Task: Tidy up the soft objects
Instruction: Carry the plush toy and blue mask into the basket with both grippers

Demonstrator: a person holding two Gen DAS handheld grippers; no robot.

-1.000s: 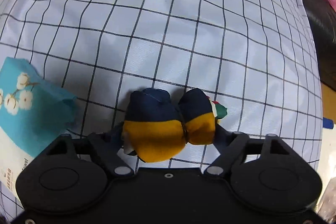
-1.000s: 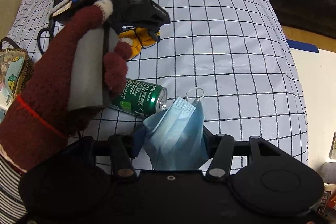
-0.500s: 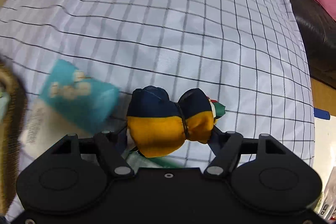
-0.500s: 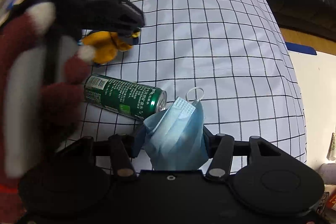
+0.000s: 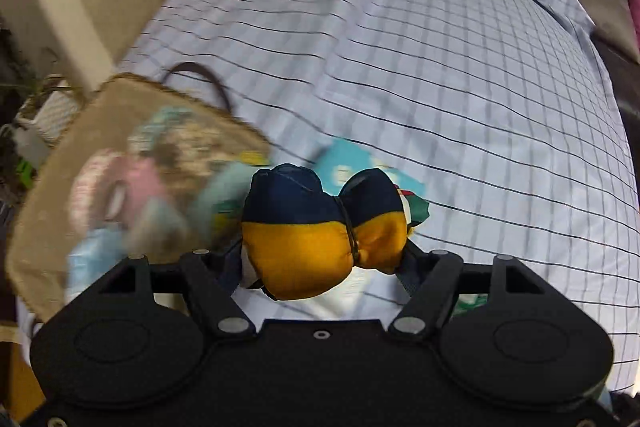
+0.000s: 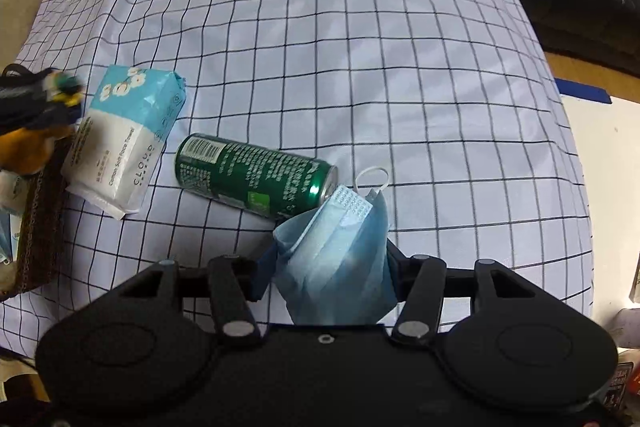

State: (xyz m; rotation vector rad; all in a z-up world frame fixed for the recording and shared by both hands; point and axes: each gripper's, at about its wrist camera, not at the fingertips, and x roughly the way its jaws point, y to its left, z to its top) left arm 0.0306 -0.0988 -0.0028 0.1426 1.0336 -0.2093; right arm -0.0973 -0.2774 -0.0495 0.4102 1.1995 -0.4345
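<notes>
1. Left wrist view: the left gripper [image 5: 326, 259] had its jaws partly closed and clamped on a navy-and-yellow stuffed pouch [image 5: 316, 227], pinched in the middle by a cord. The pouch sat in the lower centre of the frame. The woven basket [image 5: 80, 155], blurred and already holding soft things, lay to the left of centre, on the edge of the checked bedsheet [image 5: 440, 67]. A teal tissue pack [image 5: 348, 163] peeked out just behind the pouch.

2. To do this step well, I judged the pouch should be carried fully over the basket's opening before the jaws loosen, clear of the handle [image 5: 200, 79], so it drops inside rather than onto the rim.

3. Right wrist view: the right gripper [image 6: 330, 279] had its jaws fairly narrow and gripping a crumpled blue face mask [image 6: 336, 259] at lower centre. A green can [image 6: 256, 175] lay on its side just behind the mask; being hard, it probably stays out. The tissue pack [image 6: 124, 139] lay left of centre, near the basket's edge.
</notes>
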